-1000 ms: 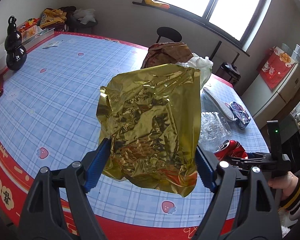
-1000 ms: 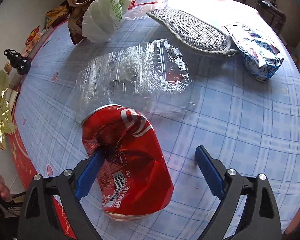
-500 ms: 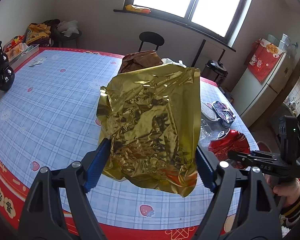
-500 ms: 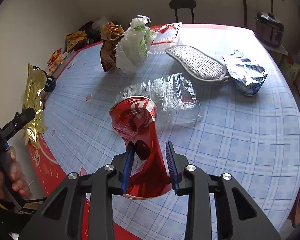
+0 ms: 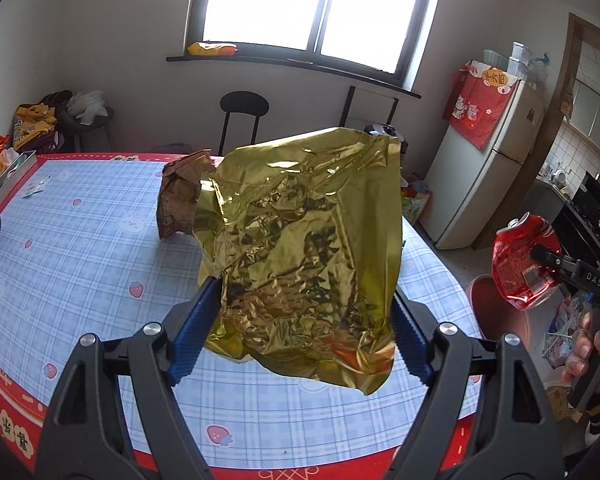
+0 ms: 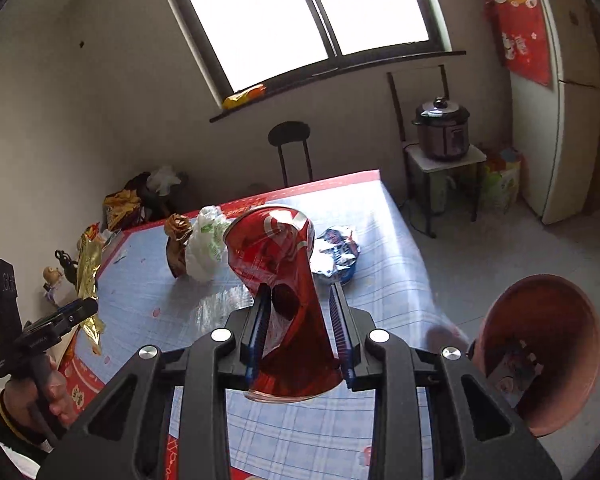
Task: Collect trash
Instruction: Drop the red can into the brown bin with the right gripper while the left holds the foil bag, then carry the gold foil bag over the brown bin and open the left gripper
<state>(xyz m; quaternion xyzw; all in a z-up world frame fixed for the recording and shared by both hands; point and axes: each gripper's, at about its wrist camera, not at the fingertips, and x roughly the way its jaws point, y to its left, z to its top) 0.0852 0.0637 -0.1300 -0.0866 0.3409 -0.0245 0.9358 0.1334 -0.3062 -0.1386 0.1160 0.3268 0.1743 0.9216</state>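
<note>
1. Red, dented can [image 6: 278, 280], a second ago on the table [image 5: 80, 240], is now airborne, the right gripper [image 6: 300, 344] clamped on it.
2. Gold foil bag [image 5: 304, 248] stays pinched in the left gripper [image 5: 300, 336].
3. Terracotta bin [image 6: 540, 360] at four o'clock looks like the drop point.

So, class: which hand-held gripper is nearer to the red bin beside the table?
Right. The right hand-held gripper, shut on the crushed red can, hangs just beside the red bin; the left hand-held gripper, holding the gold foil bag, is over the table.
</note>
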